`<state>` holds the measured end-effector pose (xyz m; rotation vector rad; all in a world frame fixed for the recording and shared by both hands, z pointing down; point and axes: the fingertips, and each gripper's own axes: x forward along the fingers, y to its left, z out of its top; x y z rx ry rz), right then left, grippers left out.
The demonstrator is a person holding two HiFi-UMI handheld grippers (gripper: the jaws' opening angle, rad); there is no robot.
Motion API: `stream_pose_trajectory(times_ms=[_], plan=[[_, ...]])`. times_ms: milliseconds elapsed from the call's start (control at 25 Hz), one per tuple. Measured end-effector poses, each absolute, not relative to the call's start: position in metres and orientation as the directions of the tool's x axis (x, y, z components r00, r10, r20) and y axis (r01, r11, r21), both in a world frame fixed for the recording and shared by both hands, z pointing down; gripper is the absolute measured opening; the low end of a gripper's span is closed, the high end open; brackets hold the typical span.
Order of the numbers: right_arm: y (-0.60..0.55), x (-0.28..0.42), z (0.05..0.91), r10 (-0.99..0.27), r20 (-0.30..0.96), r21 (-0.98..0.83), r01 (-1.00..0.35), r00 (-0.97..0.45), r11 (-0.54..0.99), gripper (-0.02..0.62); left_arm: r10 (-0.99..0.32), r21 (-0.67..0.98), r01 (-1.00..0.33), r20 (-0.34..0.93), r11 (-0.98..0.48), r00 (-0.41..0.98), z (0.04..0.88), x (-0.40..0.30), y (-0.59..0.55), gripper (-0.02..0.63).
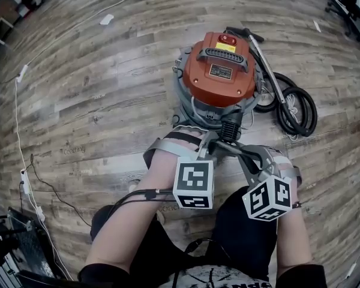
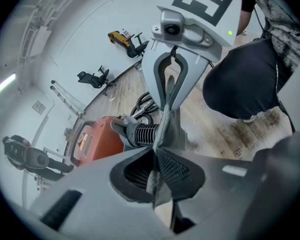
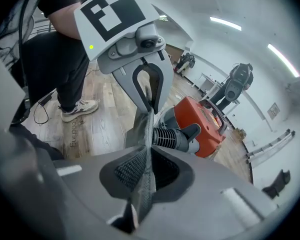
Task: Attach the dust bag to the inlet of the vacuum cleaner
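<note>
A grey fabric dust bag (image 2: pixel 169 128) is clamped by the closed jaws of both the left gripper (image 2: pixel 156 173) and the right gripper (image 3: pixel 142 174). The bag is held right at the ribbed black inlet (image 3: pixel 166 136) of the round orange-topped vacuum cleaner (image 1: pixel 219 71).

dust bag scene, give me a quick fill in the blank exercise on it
The left gripper and the right gripper are both ____ on the grey dust bag.
The top of the vacuum cleaner is ____.
Its ribbed inlet is ____.
It stands on a ____ floor.
Missing words: shut; orange; black; wooden.
</note>
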<state>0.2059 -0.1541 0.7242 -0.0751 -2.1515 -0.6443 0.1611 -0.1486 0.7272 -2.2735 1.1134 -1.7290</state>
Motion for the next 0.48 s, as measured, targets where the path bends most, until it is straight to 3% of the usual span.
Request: stream_pose_trajectory(times_ms=[320, 480], plan=[[-0.162, 0.199, 0.718, -0.193, 0.761, 0.438, 0.271, -0.619, 0.857, 0.032, -0.59, -0.456, -0.516, 0.798, -0.725, 0.124, 0.727, 0.156, -0.15, 0.031], [-0.172, 0.198, 0.72, -0.201, 0.75, 0.413, 0.208, -0.63, 0.887, 0.032, -0.596, -0.432, -0.55, 0.787, -0.715, 0.158, 0.726, 0.156, -0.154, 0.032]])
